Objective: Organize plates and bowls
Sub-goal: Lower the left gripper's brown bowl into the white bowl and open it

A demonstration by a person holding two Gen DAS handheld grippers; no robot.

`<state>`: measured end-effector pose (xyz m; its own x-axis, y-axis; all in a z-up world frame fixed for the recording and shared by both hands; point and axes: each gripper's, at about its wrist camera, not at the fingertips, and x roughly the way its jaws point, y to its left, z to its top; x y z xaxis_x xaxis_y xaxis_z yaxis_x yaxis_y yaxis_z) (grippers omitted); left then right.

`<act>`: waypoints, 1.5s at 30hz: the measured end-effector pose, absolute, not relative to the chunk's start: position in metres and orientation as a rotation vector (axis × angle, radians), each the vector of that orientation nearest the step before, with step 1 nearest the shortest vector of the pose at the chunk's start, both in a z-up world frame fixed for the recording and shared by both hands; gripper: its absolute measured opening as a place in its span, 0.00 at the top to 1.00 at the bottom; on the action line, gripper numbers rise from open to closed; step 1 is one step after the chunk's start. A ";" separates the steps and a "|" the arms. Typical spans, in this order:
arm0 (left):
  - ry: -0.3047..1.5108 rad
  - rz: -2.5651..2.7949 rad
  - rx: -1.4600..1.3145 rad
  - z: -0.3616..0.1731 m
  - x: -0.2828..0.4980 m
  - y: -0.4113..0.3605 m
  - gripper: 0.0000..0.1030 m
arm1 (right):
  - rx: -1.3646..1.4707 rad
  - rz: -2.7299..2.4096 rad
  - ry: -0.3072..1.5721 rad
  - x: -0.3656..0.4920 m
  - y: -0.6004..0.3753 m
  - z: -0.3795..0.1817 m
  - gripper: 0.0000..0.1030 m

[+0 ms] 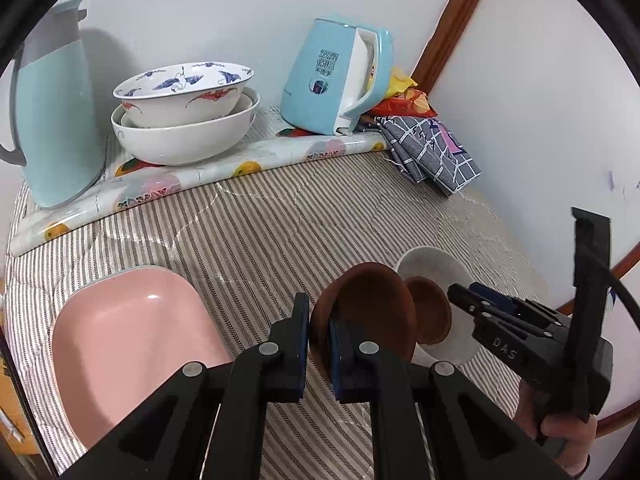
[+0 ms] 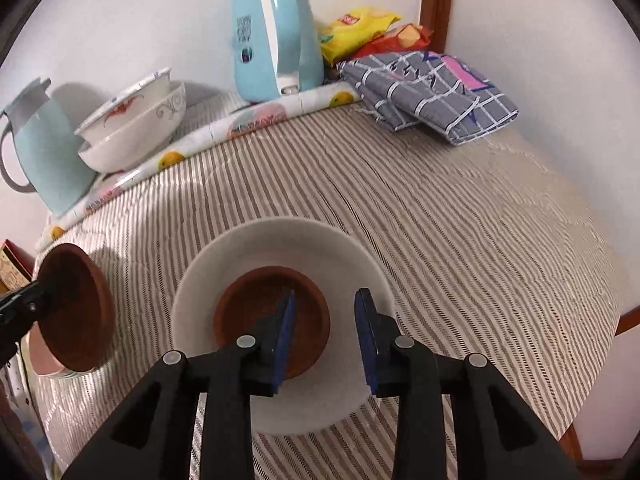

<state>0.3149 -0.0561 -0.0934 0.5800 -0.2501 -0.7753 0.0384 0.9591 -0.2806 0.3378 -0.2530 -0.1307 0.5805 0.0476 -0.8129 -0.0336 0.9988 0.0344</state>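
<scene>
One brown bowl [image 2: 272, 320] sits nested in the white bowl [image 2: 280, 248] — my right hand-held gripper [image 2: 326, 336] released; my left hand-held gripper [image 1: 319, 344] grips a second brown bowl [image 1: 364, 308], unplaced.

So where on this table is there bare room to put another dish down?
The striped tablecloth lies bare between the white plate, the folded grey checked cloth and the floral mat. The back is crowded: stacked white bowls, blue kettle, snack bags.

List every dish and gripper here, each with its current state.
left gripper: shut on a tilted brown bowl
right gripper: open, holding nothing
second brown bowl: upright inside white bowl
white bowl: on striped cloth
pink plate: empty
patterned bowls: stacked
</scene>
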 end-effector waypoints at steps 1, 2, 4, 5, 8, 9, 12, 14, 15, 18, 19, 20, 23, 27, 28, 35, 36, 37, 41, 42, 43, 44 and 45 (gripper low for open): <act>0.937 -0.170 -0.242 -0.092 0.314 -0.057 0.91 | 0.017 0.044 0.941 0.335 -0.255 -0.127 0.70; 0.936 -0.170 -0.238 -0.091 0.313 -0.058 0.91 | 0.022 0.042 0.934 0.333 -0.256 -0.124 0.70; 0.932 -0.172 -0.234 -0.088 0.312 -0.061 0.91 | 0.035 0.040 0.923 0.327 -0.260 -0.118 0.70; 0.930 -0.173 -0.230 -0.087 0.311 -0.062 0.91 | 0.039 0.039 0.920 0.325 -0.261 -0.116 0.70; 0.929 -0.178 -0.222 -0.085 0.309 -0.067 0.91 | 0.040 0.026 0.905 0.316 -0.266 -0.110 0.69; 0.929 -0.181 -0.223 -0.084 0.308 -0.070 0.91 | 0.042 0.023 0.902 0.313 -0.268 -0.109 0.69; 0.924 -0.188 -0.215 -0.082 0.305 -0.076 0.91 | 0.053 0.012 0.890 0.302 -0.276 -0.104 0.69; 0.922 -0.196 -0.206 -0.081 0.303 -0.080 0.91 | 0.057 0.006 0.886 0.295 -0.281 -0.102 0.69; 0.923 -0.198 -0.203 -0.081 0.302 -0.082 0.91 | 0.061 0.002 0.884 0.292 -0.284 -0.102 0.69; 0.925 -0.213 -0.190 -0.080 0.301 -0.092 0.91 | 0.083 -0.014 0.879 0.284 -0.294 -0.102 0.69; 0.925 -0.216 -0.185 -0.080 0.301 -0.094 0.91 | 0.088 -0.018 0.878 0.282 -0.298 -0.102 0.69; 0.926 -0.218 -0.180 -0.080 0.302 -0.097 0.91 | 0.092 -0.023 0.876 0.280 -0.300 -0.102 0.69; 0.930 -0.228 -0.170 -0.080 0.305 -0.106 0.91 | 0.106 -0.032 0.870 0.274 -0.309 -0.101 0.69; 0.934 -0.244 -0.145 -0.082 0.310 -0.120 0.91 | 0.121 -0.046 0.865 0.268 -0.320 -0.103 0.69; 0.937 -0.247 -0.143 -0.083 0.312 -0.123 0.91 | 0.123 -0.052 0.864 0.267 -0.322 -0.104 0.69; 0.962 -0.265 -0.108 -0.089 0.325 -0.145 0.91 | 0.146 -0.069 0.872 0.264 -0.338 -0.112 0.69; 0.966 -0.266 -0.102 -0.091 0.327 -0.148 0.91 | 0.150 -0.074 0.871 0.264 -0.340 -0.112 0.69; 0.972 -0.267 -0.099 -0.092 0.329 -0.151 0.91 | 0.155 -0.076 0.870 0.264 -0.343 -0.113 0.69; 0.996 -0.263 -0.092 -0.100 0.337 -0.156 0.91 | 0.164 -0.083 0.867 0.263 -0.349 -0.115 0.69; 1.003 -0.264 -0.096 -0.102 0.339 -0.157 0.91 | 0.162 -0.086 0.866 0.263 -0.350 -0.116 0.69; 1.009 -0.265 -0.099 -0.105 0.341 -0.158 0.91 | 0.161 -0.088 0.863 0.262 -0.351 -0.117 0.69; 1.015 -0.263 -0.097 -0.107 0.343 -0.159 0.91 | 0.163 -0.087 0.865 0.262 -0.351 -0.119 0.69; 1.022 -0.259 -0.092 -0.109 0.345 -0.161 0.91 | 0.166 -0.085 0.870 0.262 -0.352 -0.121 0.69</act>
